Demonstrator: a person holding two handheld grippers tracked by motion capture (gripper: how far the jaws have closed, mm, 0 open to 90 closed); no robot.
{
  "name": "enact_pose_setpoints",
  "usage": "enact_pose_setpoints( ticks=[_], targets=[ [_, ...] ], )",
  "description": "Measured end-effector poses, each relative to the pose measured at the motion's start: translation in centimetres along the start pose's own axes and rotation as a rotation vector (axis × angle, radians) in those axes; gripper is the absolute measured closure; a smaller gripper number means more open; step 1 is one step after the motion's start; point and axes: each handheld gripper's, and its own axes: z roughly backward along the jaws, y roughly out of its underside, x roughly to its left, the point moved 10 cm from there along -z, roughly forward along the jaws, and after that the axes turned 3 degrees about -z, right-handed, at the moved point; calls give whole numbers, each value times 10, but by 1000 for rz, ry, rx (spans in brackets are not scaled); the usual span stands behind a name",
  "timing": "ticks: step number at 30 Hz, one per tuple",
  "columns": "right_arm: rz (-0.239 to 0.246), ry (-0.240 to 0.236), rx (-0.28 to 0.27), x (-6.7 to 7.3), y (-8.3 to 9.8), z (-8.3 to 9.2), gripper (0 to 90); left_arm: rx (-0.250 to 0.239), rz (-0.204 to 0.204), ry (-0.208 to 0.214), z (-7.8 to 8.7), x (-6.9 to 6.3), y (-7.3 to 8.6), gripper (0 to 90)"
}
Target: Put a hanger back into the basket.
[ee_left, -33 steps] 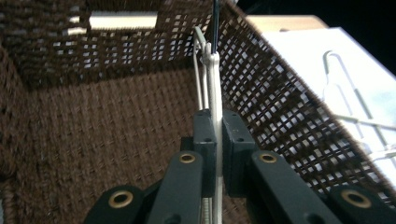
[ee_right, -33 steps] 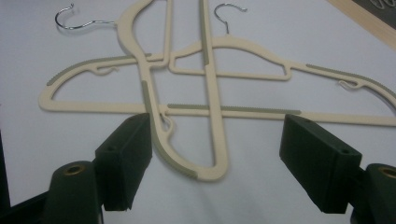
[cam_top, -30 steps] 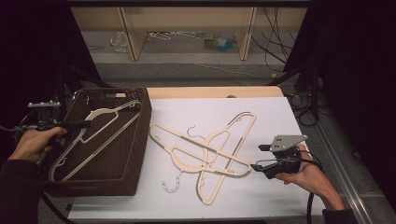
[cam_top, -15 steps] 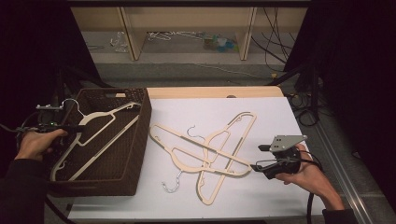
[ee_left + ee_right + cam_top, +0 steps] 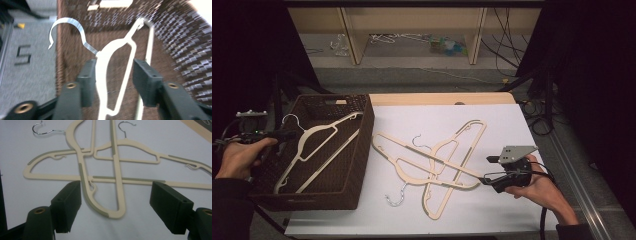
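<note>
Now, left gripper [image 5: 113, 75] just been opening, astride but free of cream hanger [image 5: 319, 150] lying in brown wicker basket [image 5: 362, 150]; right gripper [image 5: 115, 202] wide open, empty, near two crossed hangers [image 5: 437, 165] on white table [image 5: 512, 120].

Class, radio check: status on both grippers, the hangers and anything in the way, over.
Left gripper just opening, hanger released into basket. Right gripper open at crossed hangers on table. Nothing blocking.
</note>
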Motion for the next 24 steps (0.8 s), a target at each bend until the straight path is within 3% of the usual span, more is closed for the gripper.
enact_pose_setpoints(
  ticks=[5, 6, 7, 12, 13, 14, 16, 17, 18, 19, 20, 21, 22, 24],
  targets=[
    [7, -11, 4, 6, -2, -4, 261, -96, -17, 56, 32, -40, -15, 410],
    [13, -13, 6, 7, -3, -5, 261, -96, -17, 56, 32, -40, -15, 378],
    [16, -16, 9, 9, -3, -6, 261, -130, -35, 82, 45, -61, -18, 356],
    [33, -23, 8, 16, -7, -12, 261, -199, -92, 182, 69, -118, -16, 316],
    [33, -23, 8, 16, -7, -12, 261, -199, -92, 182, 69, -118, -16, 312],
    [34, -25, 12, 18, -8, -13, 261, -210, -105, 220, 73, -140, -12, 297],
    [38, -33, 12, 20, -9, -15, 261, -228, -98, 274, 75, -162, -9, 293],
    [38, -33, 12, 20, -9, -15, 261, -228, -98, 274, 75, -162, -9, 286],
    [41, -31, 15, 21, -9, -17, 261, -238, -117, 315, 75, -184, -5, 279],
    [41, -31, 17, 22, -9, -18, 260, -238, -117, 315, 75, -184, -5, 279],
    [43, -33, 17, 22, -9, -19, 257, -248, -133, 347, 73, -204, -1, 275],
    [38, -27, 16, 23, -9, -20, 255, -246, -150, 355, 72, -213, 2, 272],
    [38, -27, 16, 23, -9, -20, 255, -246, -150, 355, 72, -213, 2, 262],
    [41, -24, 7, 25, -12, -23, 242, -253, -173, 369, 68, -239, 9, 249]
  ],
)
